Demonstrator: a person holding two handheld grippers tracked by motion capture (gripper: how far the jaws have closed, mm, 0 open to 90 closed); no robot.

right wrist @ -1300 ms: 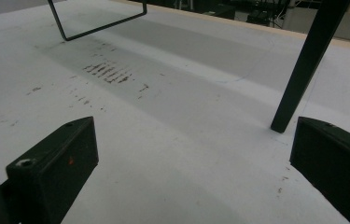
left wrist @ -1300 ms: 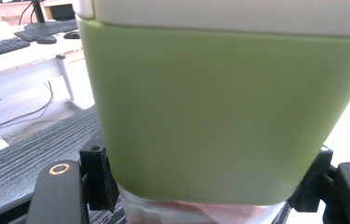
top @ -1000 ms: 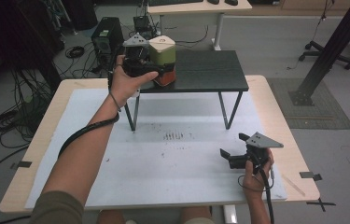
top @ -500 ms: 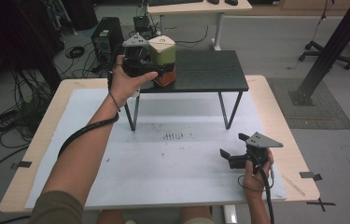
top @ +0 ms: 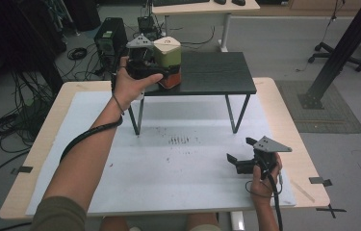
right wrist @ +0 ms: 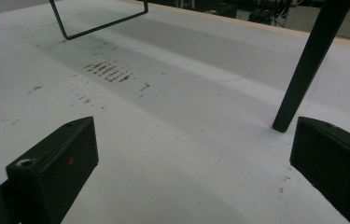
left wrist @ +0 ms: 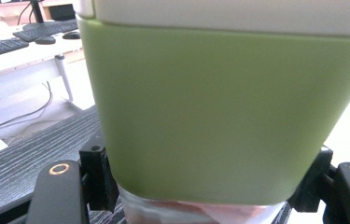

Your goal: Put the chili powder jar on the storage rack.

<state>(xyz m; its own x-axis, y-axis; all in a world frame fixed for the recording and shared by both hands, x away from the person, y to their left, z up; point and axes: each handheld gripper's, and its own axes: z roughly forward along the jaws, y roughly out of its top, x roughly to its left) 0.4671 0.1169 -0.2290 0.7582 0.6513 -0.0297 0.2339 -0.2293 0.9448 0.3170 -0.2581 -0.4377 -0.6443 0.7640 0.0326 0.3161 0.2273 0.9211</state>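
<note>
A green container (top: 167, 57) with a white lid and an orange base stands at the left end of the black raised shelf (top: 216, 72). My left gripper (top: 162, 73) is shut on it, and in the left gripper view the green wall (left wrist: 219, 107) sits between the two black jaws with the gripper (left wrist: 200, 191) low around its bottom. My right gripper (top: 240, 150) rests low over the white sheet at the front right, open, with nothing between its jaws (right wrist: 196, 158).
The shelf stands on thin black legs (right wrist: 310, 60) in the middle back of the table (top: 284, 96). A white sheet (top: 183, 168) covers the tabletop, with a patch of dark marks (top: 180, 140). Cables and boxes lie on the floor behind.
</note>
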